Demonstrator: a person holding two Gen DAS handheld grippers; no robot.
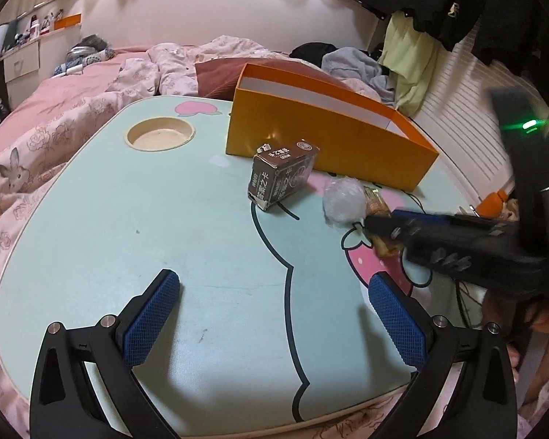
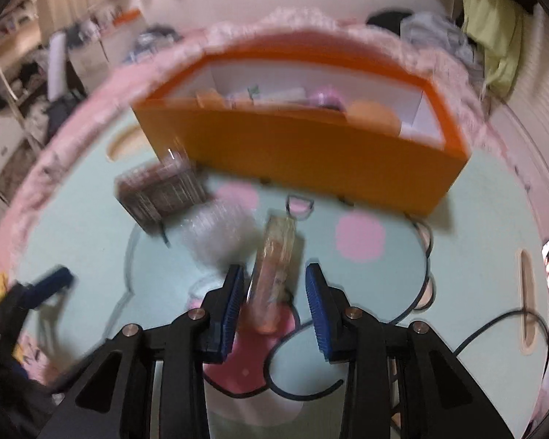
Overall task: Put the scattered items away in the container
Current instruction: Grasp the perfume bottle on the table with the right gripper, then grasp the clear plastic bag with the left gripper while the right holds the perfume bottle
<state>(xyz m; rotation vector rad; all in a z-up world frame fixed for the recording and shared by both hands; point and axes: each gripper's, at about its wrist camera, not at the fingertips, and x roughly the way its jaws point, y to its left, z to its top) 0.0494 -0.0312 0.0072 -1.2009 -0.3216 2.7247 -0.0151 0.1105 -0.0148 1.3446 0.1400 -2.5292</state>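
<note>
Left claw (image 1: 274, 285): blue cross-hatched pads wide apart, nothing between them, over the mint-green bench (image 1: 201, 237).

Right claw (image 2: 274, 270): jaws apart astride a clear-wrapped tan snack packet (image 2: 278, 241) lying on the bench; right pad clear of it.

Crumpled clear plastic ball (image 1: 344, 201) at 1 o'clock of the left claw, just beside the packet.

Brown carton (image 1: 282, 175) at 12 o'clock, white Chinese characters; blurred in the right view.

Orange cardboard box (image 1: 329, 146) behind the carton, white-lined. Only the right view showed blurred items inside.

Round cup recess (image 1: 160, 134) at 11 o'clock.
</note>
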